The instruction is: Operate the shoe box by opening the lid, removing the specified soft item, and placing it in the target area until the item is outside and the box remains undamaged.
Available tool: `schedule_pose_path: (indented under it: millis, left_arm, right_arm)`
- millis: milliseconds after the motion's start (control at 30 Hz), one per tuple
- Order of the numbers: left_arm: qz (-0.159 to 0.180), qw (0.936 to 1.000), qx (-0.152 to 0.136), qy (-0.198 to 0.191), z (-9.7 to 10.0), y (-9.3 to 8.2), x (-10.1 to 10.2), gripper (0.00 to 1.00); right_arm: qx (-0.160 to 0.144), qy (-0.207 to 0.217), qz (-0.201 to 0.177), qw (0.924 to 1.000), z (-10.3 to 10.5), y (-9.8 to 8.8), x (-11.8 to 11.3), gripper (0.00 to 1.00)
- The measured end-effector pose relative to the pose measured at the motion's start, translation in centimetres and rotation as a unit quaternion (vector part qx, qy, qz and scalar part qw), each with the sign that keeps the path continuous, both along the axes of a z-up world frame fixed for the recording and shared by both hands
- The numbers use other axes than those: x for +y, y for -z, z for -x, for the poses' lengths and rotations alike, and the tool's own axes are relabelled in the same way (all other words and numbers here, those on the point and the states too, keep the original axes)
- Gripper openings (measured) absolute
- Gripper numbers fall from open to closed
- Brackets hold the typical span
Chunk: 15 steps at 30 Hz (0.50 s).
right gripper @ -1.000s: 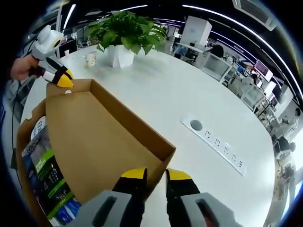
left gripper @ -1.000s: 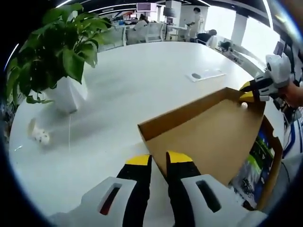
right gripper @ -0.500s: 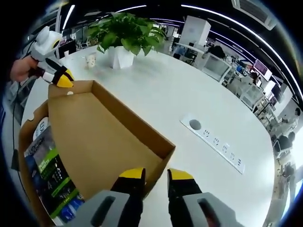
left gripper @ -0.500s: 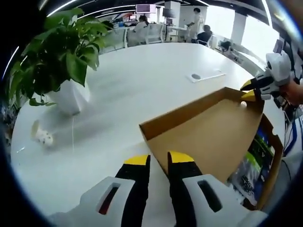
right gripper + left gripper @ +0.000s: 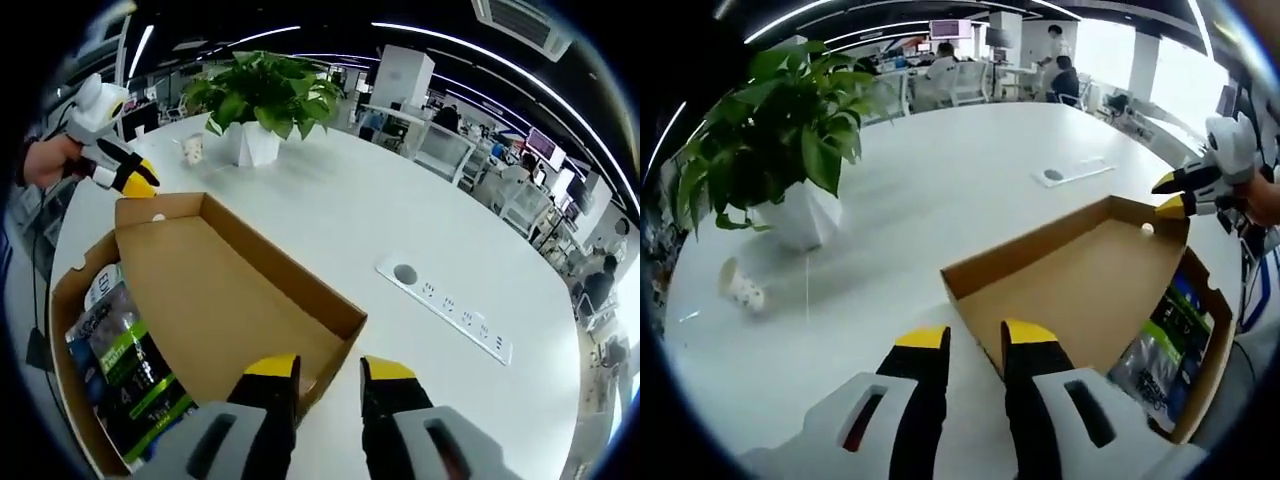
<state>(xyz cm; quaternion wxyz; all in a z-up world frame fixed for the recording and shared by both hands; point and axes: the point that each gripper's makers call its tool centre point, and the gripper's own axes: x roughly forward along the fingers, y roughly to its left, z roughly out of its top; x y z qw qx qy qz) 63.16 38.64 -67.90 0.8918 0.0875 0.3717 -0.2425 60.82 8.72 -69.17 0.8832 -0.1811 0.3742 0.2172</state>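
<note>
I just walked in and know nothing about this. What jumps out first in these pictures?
A brown cardboard shoe box lies open on a big white table, its lid folded back, with a glossy green-and-blue packet inside. Two yellow-tipped grippers are at opposite corners of the lid, the left gripper and the right gripper. Beyond stands a leafy potted plant.

Pkg [image 5: 125, 365] in box [image 5: 270, 262]: print unreadable, lid-hidden.
</note>
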Motion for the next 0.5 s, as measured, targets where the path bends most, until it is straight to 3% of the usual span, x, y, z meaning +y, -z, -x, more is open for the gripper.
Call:
schedule_pose_path:
  millis: [333,500]
  left_arm:
    - [0.008,0.9997,-0.013,-0.02,1.9,-1.3,0.9,0.24]
    - [0.016,0.9991,-0.021,-0.034,2.8,-2.0,1.0,0.27]
  right_arm:
    - [-0.015,0.008,-0.005,0.9998,2.0,-1.4,0.0,0.27]
    - [-0.018,-0.009,0.002,0.9998,3.2,-1.7,0.6,0.3]
